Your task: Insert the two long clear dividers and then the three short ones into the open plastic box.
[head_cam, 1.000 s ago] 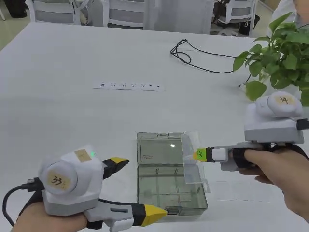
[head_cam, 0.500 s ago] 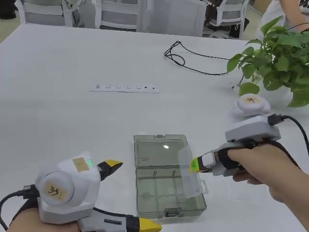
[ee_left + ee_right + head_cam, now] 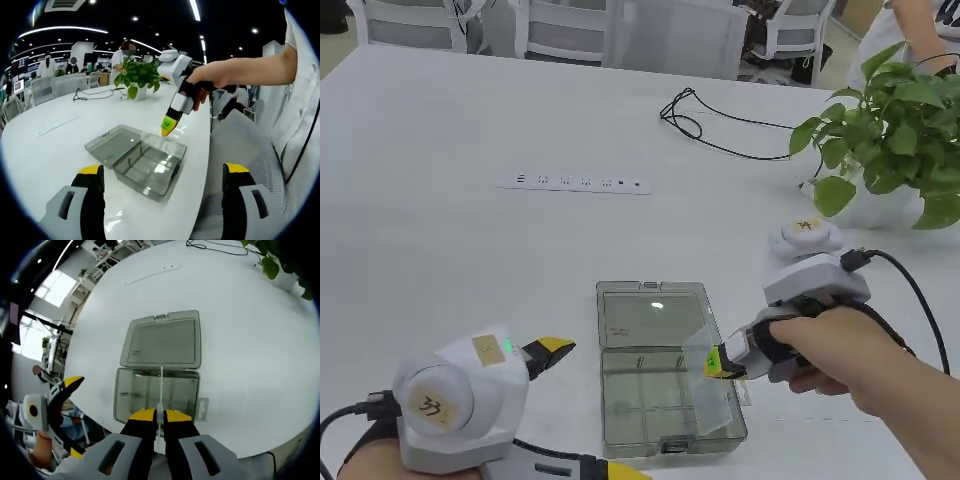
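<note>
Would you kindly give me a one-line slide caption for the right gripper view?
Right gripper, shut on a clear divider, holds it edge-on over the open plastic box.

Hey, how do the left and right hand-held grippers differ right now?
The left hand-held gripper is open and holds nothing; the right hand-held gripper is shut on a clear divider. The left one sits off to the left of the open plastic box, while the right one is over the box's right side, angled down toward it. Both have yellow-tipped jaws.
</note>
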`<action>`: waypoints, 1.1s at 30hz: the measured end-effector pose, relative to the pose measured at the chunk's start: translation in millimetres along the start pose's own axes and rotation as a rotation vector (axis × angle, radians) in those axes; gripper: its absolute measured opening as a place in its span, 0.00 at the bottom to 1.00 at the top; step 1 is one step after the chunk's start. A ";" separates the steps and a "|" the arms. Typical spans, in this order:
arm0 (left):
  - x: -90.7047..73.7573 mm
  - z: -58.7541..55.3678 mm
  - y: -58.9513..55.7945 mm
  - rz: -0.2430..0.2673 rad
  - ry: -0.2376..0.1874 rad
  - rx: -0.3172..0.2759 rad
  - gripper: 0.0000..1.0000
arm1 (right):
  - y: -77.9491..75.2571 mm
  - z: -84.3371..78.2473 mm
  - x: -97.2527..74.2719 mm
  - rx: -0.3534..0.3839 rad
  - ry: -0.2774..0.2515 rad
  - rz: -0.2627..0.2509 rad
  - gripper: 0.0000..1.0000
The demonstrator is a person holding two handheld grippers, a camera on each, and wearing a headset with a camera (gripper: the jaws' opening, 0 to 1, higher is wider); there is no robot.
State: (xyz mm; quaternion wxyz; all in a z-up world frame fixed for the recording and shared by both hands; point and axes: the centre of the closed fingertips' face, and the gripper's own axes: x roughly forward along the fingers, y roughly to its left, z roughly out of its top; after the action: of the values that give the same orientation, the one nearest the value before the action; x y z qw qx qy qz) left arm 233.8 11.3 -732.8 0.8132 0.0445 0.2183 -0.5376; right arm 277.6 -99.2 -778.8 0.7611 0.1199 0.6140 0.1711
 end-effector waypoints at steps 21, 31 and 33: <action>2.8 0.1 0.5 0.001 -0.022 -0.032 1.00 | -8.9 -5.2 15.3 0.044 0.020 -0.020 0.06; 4.6 0.1 0.5 -0.003 -0.025 -0.036 1.00 | -9.4 -4.7 19.7 0.041 0.017 -0.026 0.06; 4.7 -0.2 0.5 -0.004 -0.026 -0.038 1.00 | -8.6 -4.7 19.8 0.032 0.017 -0.030 0.06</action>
State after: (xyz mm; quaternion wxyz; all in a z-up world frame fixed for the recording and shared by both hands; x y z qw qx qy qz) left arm 235.8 7.5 -735.0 0.8156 0.0216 0.2179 -0.5356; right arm 277.7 -99.1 -800.9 0.7561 0.1216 0.6251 0.1509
